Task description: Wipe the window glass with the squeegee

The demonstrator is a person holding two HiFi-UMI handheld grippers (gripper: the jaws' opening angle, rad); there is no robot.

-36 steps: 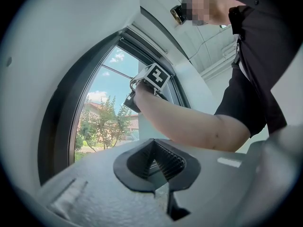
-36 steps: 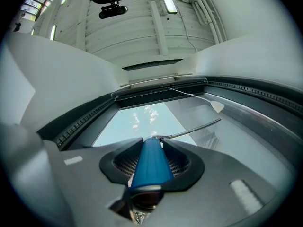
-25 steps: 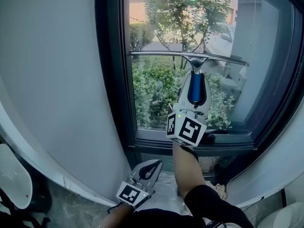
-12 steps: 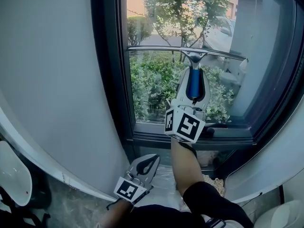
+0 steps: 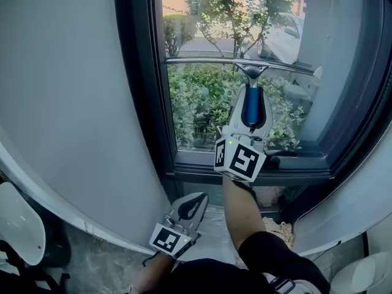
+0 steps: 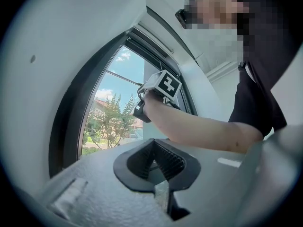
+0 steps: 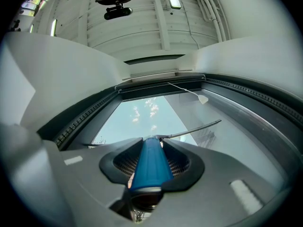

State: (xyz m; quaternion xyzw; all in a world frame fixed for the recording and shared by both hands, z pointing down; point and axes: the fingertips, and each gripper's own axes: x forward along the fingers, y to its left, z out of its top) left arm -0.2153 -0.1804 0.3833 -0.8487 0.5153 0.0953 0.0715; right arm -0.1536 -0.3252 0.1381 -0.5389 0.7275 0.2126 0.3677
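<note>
The squeegee has a blue handle (image 5: 251, 106) and a long metal blade (image 5: 202, 60) lying level across the window glass (image 5: 202, 109). My right gripper (image 5: 250, 106) is shut on the blue handle (image 7: 150, 164), holding the blade against the pane about halfway up. In the right gripper view the blade's end (image 7: 199, 128) shows past the jaws. My left gripper (image 5: 191, 206) hangs low by the floor below the sill, with its jaws closed together and nothing between them (image 6: 156, 162).
A dark window frame (image 5: 139, 103) borders the glass on the left and a sill (image 5: 202, 171) runs along the bottom. A white curved wall (image 5: 67, 115) stands left. Crumpled white sheeting (image 5: 211, 241) lies on the floor under the window.
The squeegee and my right gripper have shifted slightly up the glass. The left gripper stayed low with little movement.
</note>
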